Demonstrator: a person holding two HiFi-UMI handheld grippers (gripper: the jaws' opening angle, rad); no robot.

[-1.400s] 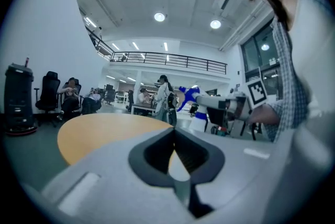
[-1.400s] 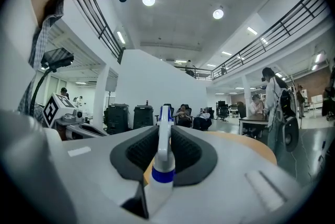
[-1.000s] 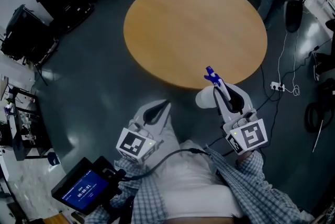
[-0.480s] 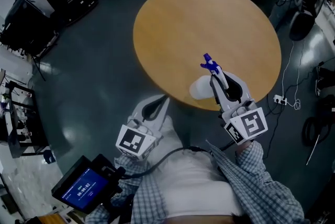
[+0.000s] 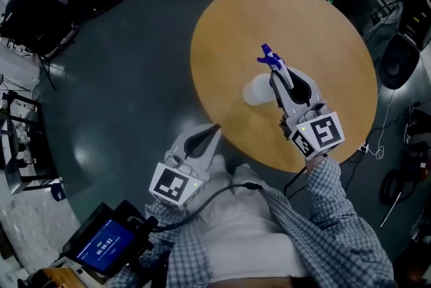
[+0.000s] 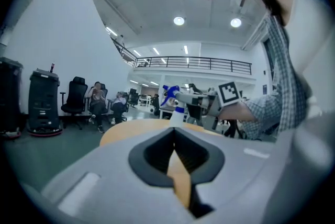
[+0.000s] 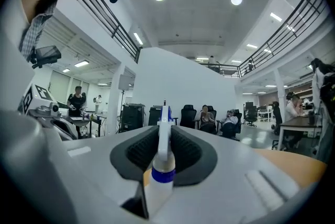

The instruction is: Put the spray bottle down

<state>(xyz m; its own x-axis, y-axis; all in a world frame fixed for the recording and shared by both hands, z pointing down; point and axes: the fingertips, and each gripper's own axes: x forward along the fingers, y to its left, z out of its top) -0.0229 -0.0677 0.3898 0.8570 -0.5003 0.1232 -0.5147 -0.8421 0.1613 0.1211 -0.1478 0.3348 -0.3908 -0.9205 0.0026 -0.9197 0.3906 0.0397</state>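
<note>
A white spray bottle (image 5: 256,90) with a blue trigger head (image 5: 271,59) hangs over the near part of the round wooden table (image 5: 303,17). My right gripper (image 5: 276,75) is shut on its neck. In the right gripper view the bottle (image 7: 163,165) stands upright between the jaws, its blue collar showing. My left gripper (image 5: 214,130) is at the table's near left edge; its jaws meet at the tip and hold nothing. In the left gripper view (image 6: 174,131) the bottle (image 6: 177,113) and the right gripper show ahead over the tabletop.
Black cases (image 5: 40,4) stand on the dark floor at the far left. A small screen device (image 5: 108,246) hangs by my left side. Cables and a power strip (image 5: 367,145) lie right of the table. People sit in office chairs (image 7: 207,118) farther off.
Both grippers have moved forward. The bottle, earlier at the table's near edge, now hangs well over the tabletop, and the left gripper has reached the table's edge.
</note>
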